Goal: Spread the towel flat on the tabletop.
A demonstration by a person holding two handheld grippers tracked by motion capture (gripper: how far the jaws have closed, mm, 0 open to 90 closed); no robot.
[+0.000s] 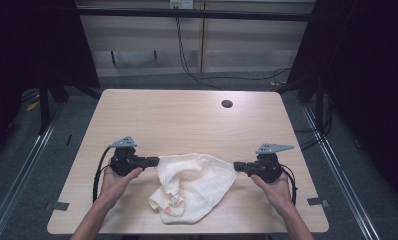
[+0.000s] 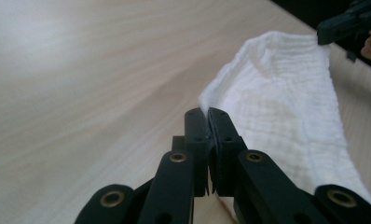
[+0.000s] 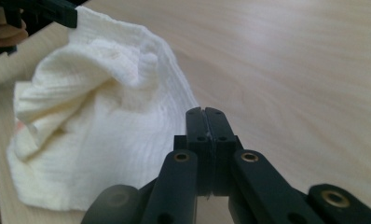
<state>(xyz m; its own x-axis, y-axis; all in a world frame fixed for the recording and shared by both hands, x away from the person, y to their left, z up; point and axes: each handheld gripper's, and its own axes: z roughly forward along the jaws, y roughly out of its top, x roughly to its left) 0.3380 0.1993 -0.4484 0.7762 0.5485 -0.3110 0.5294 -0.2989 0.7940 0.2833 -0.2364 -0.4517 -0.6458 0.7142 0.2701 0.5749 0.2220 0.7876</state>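
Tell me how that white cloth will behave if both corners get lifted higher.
The cloth will probably sag: its middle droops in folds between the left claw and right claw. It looks light and thin. Its crinkled weave likely resists slipping.

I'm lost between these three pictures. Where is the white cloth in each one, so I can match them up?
High view: the white cloth lies low in the middle, stretched between both grippers.
Left gripper view: it runs from the shut jaws up to the right, its far corner pinched by the right gripper.
Right gripper view: it fills the left side, its far corner held by the left gripper.
Shared landmark: the pale wooden table.
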